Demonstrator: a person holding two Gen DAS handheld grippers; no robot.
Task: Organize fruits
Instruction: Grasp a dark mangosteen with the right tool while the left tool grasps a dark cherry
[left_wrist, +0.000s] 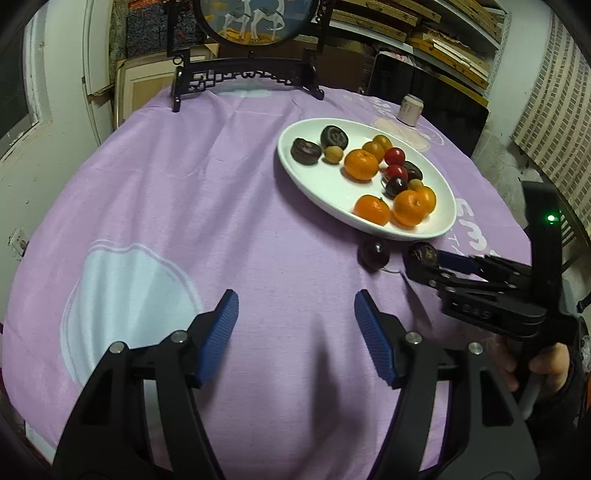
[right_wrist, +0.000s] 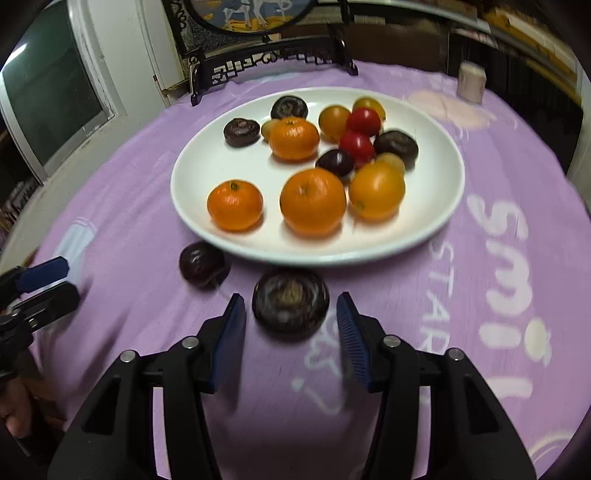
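Left wrist view: the left gripper hangs over bare purple tablecloth at the near side, its blue pads spread wide with nothing between them; far and to the right sits a white oval plate carrying mandarins, red cherry tomatoes, dark wrinkled fruits and a small tan longan; just off the plate's near rim a dark plum lies on the cloth, and to its right a dark wrinkled fruit sits at the tip of the right gripper, which reaches in from the right edge; a small pale cup stands beyond the plate, and a black carved stand with a round painted screen rises at the far edge.

Right wrist view: the right gripper has its jaws released, pads either side of the dark wrinkled fruit with a gap on each side, not touching; the fruit rests on the cloth just near the plate's rim; the plum lies to its left, close beside the rim; the left gripper shows at the left edge, its jaws' spread unclear from here.
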